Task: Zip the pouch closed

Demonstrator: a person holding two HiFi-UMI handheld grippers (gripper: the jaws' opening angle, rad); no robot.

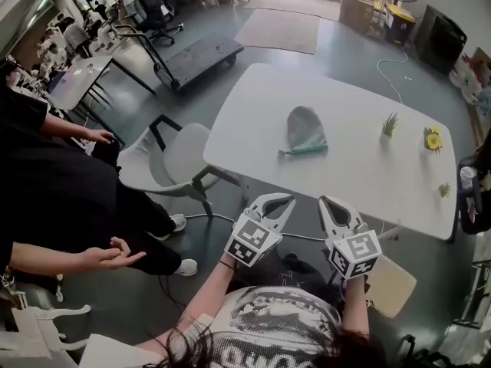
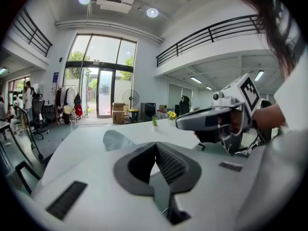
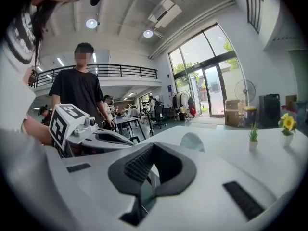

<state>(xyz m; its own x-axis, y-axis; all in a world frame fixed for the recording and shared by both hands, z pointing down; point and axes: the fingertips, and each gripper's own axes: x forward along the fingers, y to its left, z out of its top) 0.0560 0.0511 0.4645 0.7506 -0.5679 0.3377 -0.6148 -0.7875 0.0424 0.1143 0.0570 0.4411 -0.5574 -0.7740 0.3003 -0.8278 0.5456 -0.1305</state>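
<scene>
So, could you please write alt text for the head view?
The left tool and right tool, both shut and empty, hover short of a white table. A grey pouch lies at its middle, untouched; small plants stand to the right.

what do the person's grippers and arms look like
The left gripper and right gripper look alike: light grey curved shells with dark grey ribbed pads. Each carries a white cube with black square markers. The person wears a short-sleeved white T-shirt with dark print. The forearms are bare, with a dark band at the left wrist.
</scene>
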